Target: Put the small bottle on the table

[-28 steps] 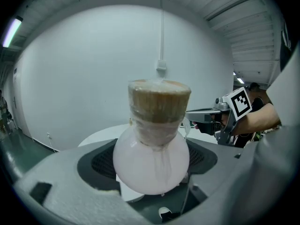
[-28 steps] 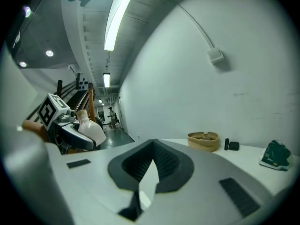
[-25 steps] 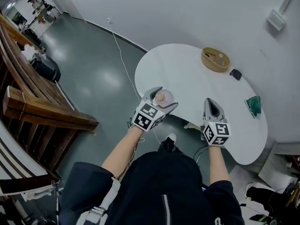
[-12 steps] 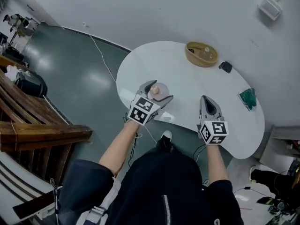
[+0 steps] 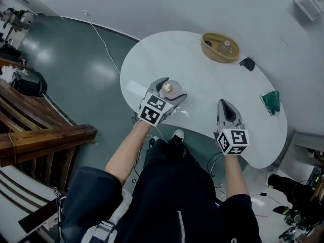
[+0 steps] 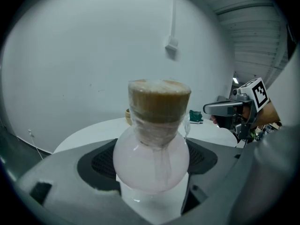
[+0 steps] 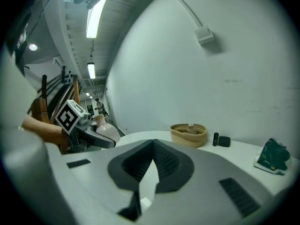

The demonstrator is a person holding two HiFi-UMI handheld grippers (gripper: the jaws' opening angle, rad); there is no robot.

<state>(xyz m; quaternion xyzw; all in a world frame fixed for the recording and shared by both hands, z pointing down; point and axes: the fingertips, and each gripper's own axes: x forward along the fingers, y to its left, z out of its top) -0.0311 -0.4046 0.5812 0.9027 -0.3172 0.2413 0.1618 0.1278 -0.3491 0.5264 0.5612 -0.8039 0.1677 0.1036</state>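
The white table (image 5: 202,80) has a rounded, curving outline and a bare, glossy top. A shallow woven basket (image 5: 219,47) sits near its far edge. Just right of the basket lies a small black object (image 5: 247,64). A crumpled green item (image 5: 271,102) rests close to the right edge, well apart from both.

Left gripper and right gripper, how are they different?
The left gripper's jaws grip the small bottle by its round pink body; the right gripper's jaws are together on nothing. The left gripper angles toward the right; the right gripper points straight ahead. Both are above the white table's near edge.
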